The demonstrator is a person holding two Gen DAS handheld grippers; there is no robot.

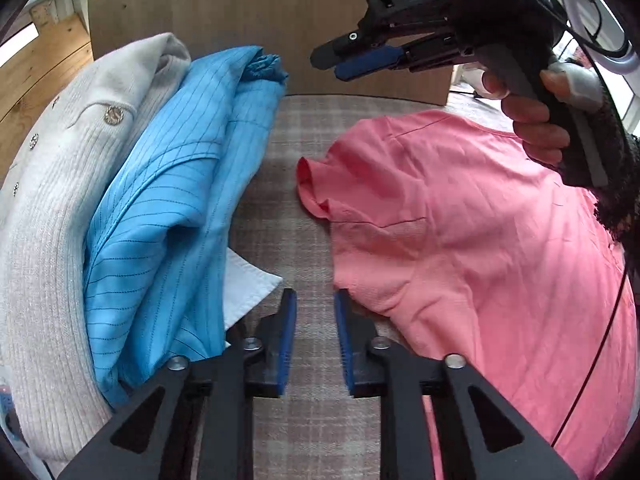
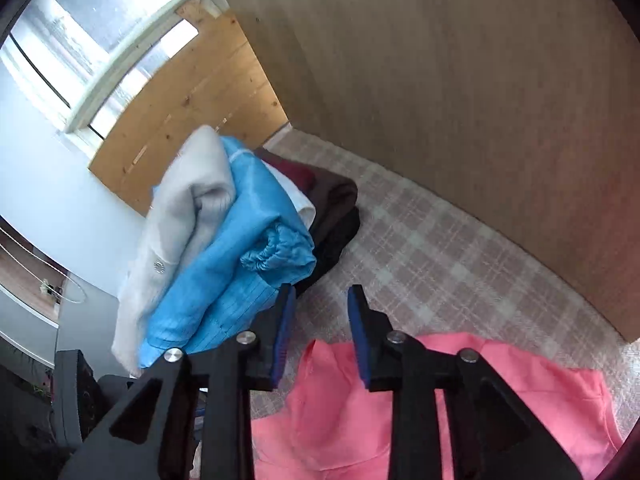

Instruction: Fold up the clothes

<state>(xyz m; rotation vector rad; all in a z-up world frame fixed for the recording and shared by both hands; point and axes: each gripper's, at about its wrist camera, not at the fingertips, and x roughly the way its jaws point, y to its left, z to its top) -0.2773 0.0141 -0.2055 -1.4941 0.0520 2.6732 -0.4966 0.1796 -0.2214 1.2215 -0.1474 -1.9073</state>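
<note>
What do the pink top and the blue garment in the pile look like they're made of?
Pink top: looks like thin matte woven cotton or a blend, with soft shallow creases. Blue garment: smooth, slightly shiny, probably synthetic, with fine dark grid lines and a gathered elastic cuff. Neither fibre is certain.

Ribbed knit cardigan, slightly glossy striped blue garment, matt pink shirt, wood-grain panel.

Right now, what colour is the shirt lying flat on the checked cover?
Pink, plain with no print; the pink shirt shows best in the left wrist view.
</note>
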